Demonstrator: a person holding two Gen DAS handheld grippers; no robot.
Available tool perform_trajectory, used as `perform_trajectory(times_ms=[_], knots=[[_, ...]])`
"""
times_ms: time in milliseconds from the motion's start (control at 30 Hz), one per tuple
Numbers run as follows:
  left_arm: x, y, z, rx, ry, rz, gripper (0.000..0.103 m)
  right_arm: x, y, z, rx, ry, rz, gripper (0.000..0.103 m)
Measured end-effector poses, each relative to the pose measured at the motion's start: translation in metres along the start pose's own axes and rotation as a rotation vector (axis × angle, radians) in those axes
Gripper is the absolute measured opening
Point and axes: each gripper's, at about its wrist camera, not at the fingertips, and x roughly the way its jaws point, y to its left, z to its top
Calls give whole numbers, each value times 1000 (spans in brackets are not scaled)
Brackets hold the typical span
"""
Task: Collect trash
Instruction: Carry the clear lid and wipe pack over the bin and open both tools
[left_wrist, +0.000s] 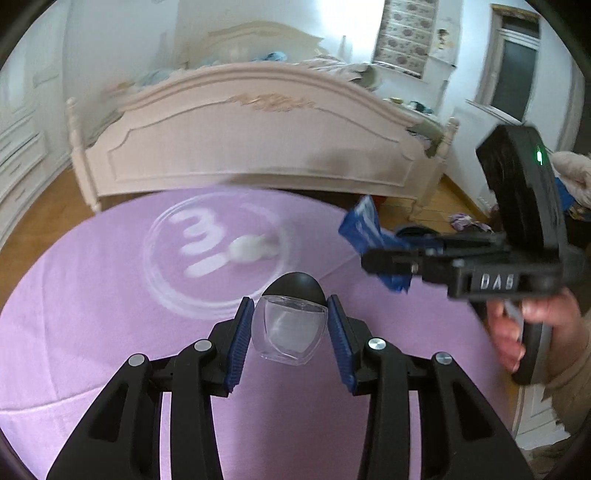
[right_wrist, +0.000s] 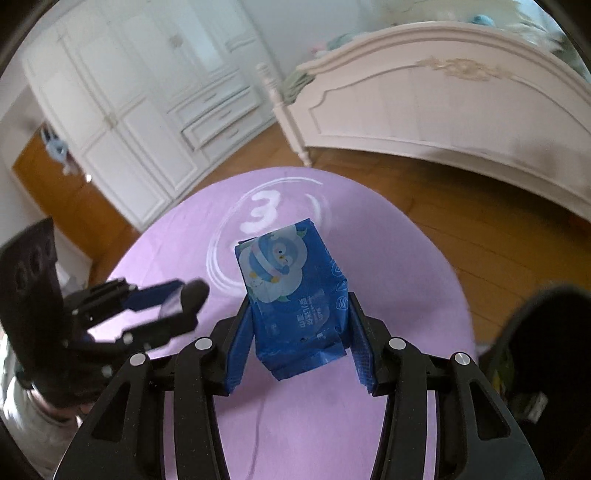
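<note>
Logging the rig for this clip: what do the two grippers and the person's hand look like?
Both grippers, left and right, are matte black plastic with silver pivot screws and ribbed blue finger pads. The right one's body reads "DAB" in white and carries a green light. The hand on its pistol grip is bare, with a beige sleeve.

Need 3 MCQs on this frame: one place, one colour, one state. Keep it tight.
1. Where does the crumpled white tissue lie?
A) on the bed
B) on the purple rug, by the white 3
C) on the bare wood floor

2. What colour is the wet-wipes pack?
A) blue
B) green
C) red

3. What is the left gripper doing?
A) hanging open with nothing in it
B) shut on the wipes pack
C) gripping a clear plastic cup

Key: 1 B, the tissue sits inside the rug's white ring. 2 A, blue wrapper with a penguin print, held in the right gripper. 3 C, the cup sits between its jaws.
</note>
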Motion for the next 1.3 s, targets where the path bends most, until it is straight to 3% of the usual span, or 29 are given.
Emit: perform_trajectory(times_ms=[400, 800, 1300], knots=[[29, -92, 37, 121, -25, -143, 41, -88, -86, -42, 242, -153, -100, 48], [75, -167, 52, 215, 17, -233, 41, -117, -159, -76, 374, -194, -183, 48], [119, -226, 55, 271, 82, -318, 41, -128, -232, -116, 514, -185, -263, 48]])
